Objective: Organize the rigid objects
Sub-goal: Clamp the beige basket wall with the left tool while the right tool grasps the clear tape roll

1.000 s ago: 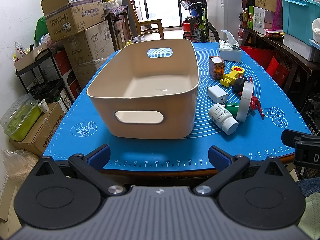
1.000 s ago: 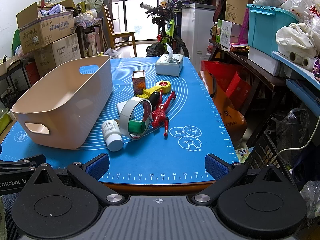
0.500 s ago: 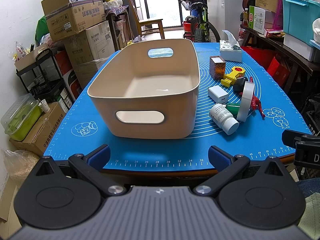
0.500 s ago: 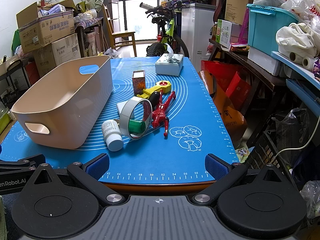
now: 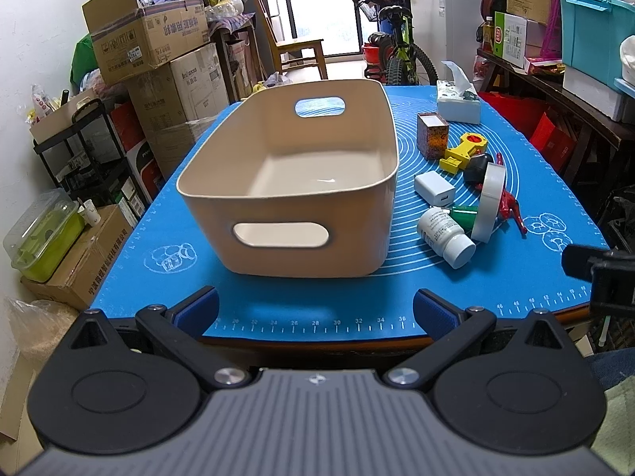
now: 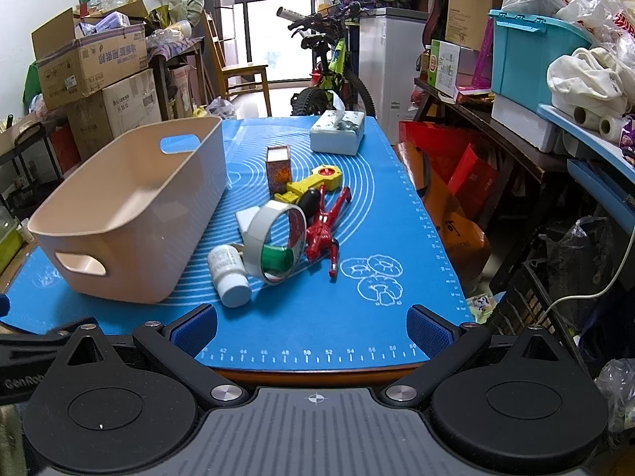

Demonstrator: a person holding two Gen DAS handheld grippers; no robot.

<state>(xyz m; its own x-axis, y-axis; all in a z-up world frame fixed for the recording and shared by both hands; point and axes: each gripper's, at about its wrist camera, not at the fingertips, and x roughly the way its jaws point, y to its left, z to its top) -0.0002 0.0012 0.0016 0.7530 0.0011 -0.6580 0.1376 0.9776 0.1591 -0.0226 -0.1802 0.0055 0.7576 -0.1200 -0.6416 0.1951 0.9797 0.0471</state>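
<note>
An empty beige bin (image 5: 301, 182) (image 6: 131, 214) stands on the blue mat (image 5: 317, 317). To its right lie a white pill bottle (image 5: 446, 236) (image 6: 228, 273), a tape roll (image 5: 489, 202) (image 6: 274, 242) around a green bottle (image 6: 274, 258), a white charger (image 5: 434, 192), a red figure (image 6: 323, 230), a yellow tool (image 5: 462, 152) (image 6: 313, 182), a black object (image 5: 475, 167) and a small patterned box (image 5: 432, 135) (image 6: 278, 170). My left gripper (image 5: 315, 311) hovers open at the mat's near edge before the bin. My right gripper (image 6: 311, 323) is open at the near edge, right of the pile.
A tissue box (image 5: 458, 103) (image 6: 337, 133) sits at the mat's far end. Cardboard boxes (image 5: 154, 43) stack on the left, a bicycle (image 6: 333, 75) stands behind the table, and shelves with a teal crate (image 6: 532, 55) line the right.
Both grippers have crept slightly forward toward the table; the objects have not moved.
</note>
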